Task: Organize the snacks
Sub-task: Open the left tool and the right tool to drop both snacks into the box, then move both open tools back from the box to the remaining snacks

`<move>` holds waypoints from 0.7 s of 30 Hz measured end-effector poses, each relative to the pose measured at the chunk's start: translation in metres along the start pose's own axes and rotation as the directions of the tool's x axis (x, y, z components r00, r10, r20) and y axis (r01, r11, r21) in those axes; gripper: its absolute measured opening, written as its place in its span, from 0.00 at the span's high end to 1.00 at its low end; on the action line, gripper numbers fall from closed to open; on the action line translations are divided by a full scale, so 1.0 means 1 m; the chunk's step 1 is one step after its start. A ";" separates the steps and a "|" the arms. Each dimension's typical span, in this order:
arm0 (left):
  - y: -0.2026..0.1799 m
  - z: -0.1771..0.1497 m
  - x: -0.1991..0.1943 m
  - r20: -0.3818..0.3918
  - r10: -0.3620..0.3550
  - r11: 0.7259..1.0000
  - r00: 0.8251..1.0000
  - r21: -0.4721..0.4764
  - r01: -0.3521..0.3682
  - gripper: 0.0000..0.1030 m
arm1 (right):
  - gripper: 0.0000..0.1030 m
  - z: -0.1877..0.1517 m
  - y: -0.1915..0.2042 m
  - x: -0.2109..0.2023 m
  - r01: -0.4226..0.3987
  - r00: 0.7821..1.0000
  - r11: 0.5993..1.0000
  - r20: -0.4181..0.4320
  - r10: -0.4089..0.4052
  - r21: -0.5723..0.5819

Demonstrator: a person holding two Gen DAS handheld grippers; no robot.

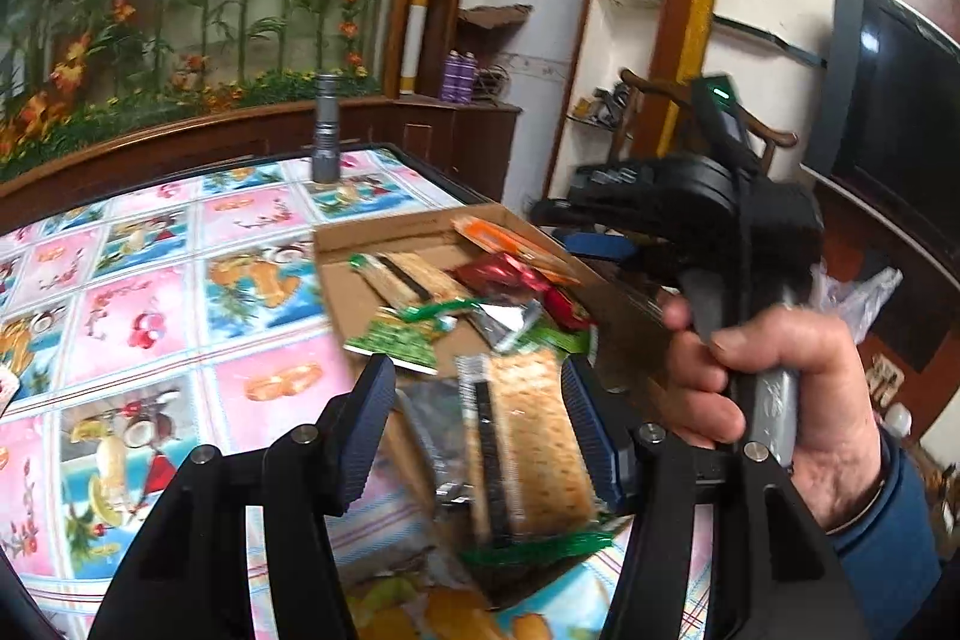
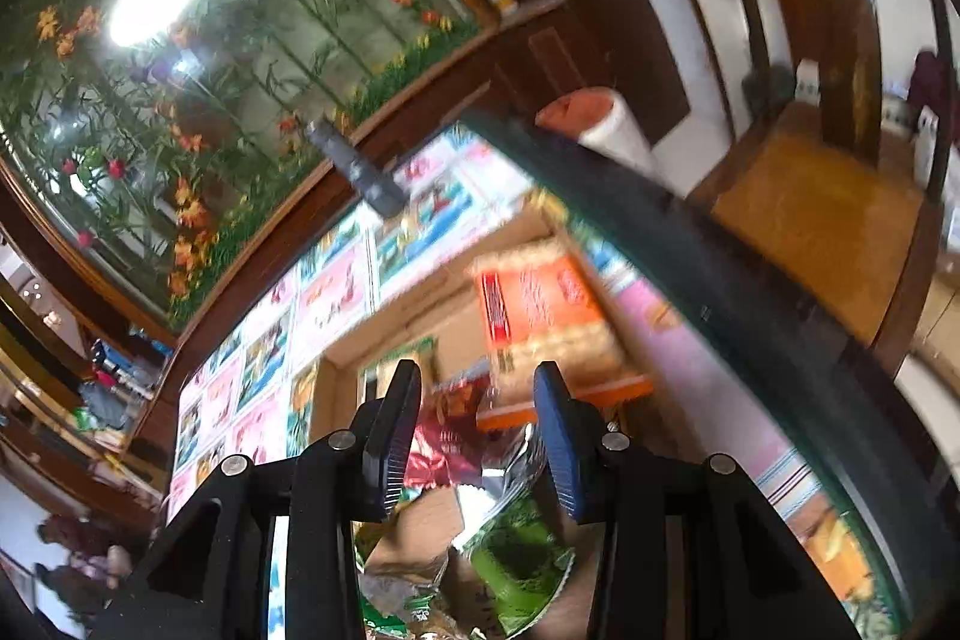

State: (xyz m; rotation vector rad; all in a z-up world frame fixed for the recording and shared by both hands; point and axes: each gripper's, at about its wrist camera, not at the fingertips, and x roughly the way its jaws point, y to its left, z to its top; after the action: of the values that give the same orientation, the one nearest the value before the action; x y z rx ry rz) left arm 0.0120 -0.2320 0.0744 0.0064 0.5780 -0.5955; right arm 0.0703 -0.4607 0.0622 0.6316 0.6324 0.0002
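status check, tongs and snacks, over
Left tongs around cracker pack, grip unclear. Right tongs open above snacks. Cardboard box half full. Nothing blocking.

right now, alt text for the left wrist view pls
A cracker pack sits between the open fingers of the left tool, above a cardboard box of mixed snacks on a fruit-print tablecloth. At right, a hand grips the other tool's handle.

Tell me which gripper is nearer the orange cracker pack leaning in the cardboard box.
Right. The right gripper hovers just short of the orange cracker pack, over the foil packets. The left gripper sits at the cardboard box's near end, straddling a green-edged cracker pack.
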 end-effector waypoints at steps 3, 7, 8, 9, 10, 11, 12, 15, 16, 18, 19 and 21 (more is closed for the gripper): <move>0.016 0.005 -0.009 0.009 0.035 0.999 0.999 -0.025 -0.035 0.45 | 0.59 -0.002 0.008 -0.005 -0.045 0.999 0.999 0.024 0.046 -0.021; 0.040 0.007 -0.020 0.014 0.084 0.996 0.996 -0.044 -0.083 0.45 | 0.59 -0.010 0.031 -0.004 -0.135 0.991 0.986 0.004 0.136 -0.096; 0.046 0.007 -0.023 0.015 0.095 0.994 0.995 -0.048 -0.094 0.45 | 0.59 -0.014 0.038 -0.005 -0.157 0.988 0.980 -0.006 0.157 -0.124; 0.055 0.007 -0.028 0.019 0.112 0.992 0.994 -0.059 -0.110 0.45 | 0.59 -0.019 0.048 -0.006 -0.172 0.985 0.972 -0.011 0.172 -0.162; 0.065 0.008 -0.033 0.023 0.128 0.989 0.992 -0.073 -0.126 0.45 | 0.59 -0.022 0.056 -0.006 -0.179 0.984 0.965 -0.012 0.180 -0.193; 0.073 0.008 -0.037 0.024 0.139 0.987 0.990 -0.083 -0.137 0.45 | 0.59 -0.026 0.064 -0.007 -0.189 0.981 0.955 -0.012 0.192 -0.228; 0.087 0.006 -0.044 0.026 0.163 0.982 0.986 -0.100 -0.160 0.45 | 0.59 -0.030 0.070 -0.008 -0.195 0.980 0.947 -0.010 0.199 -0.256; 0.117 0.001 -0.058 0.008 0.205 0.970 0.979 -0.135 -0.202 0.45 | 0.59 -0.041 0.089 -0.011 -0.199 0.977 0.919 0.003 0.212 -0.341; 0.127 -0.002 -0.063 0.001 0.228 0.964 0.974 -0.144 -0.226 0.44 | 0.59 -0.043 0.093 -0.010 -0.205 0.976 0.912 -0.003 0.219 -0.355; 0.152 -0.009 -0.078 -0.006 0.289 0.944 0.957 -0.166 -0.286 0.42 | 0.59 -0.053 0.105 -0.004 -0.216 0.975 0.897 -0.033 0.221 -0.385; 0.162 -0.011 -0.082 -0.012 0.308 0.935 0.951 -0.179 -0.305 0.41 | 0.59 -0.057 0.107 0.000 -0.214 0.976 0.896 -0.046 0.213 -0.389; 0.186 -0.014 -0.093 -0.017 0.355 0.912 0.935 -0.213 -0.350 0.41 | 0.59 -0.067 0.118 0.008 -0.230 0.973 0.890 -0.096 0.209 -0.394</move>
State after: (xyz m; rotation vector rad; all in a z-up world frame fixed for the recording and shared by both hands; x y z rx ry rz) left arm 0.0404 -0.0257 0.0813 -0.0962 0.5993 -0.1787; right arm 0.0617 -0.3259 0.0812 0.2982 0.5846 0.3540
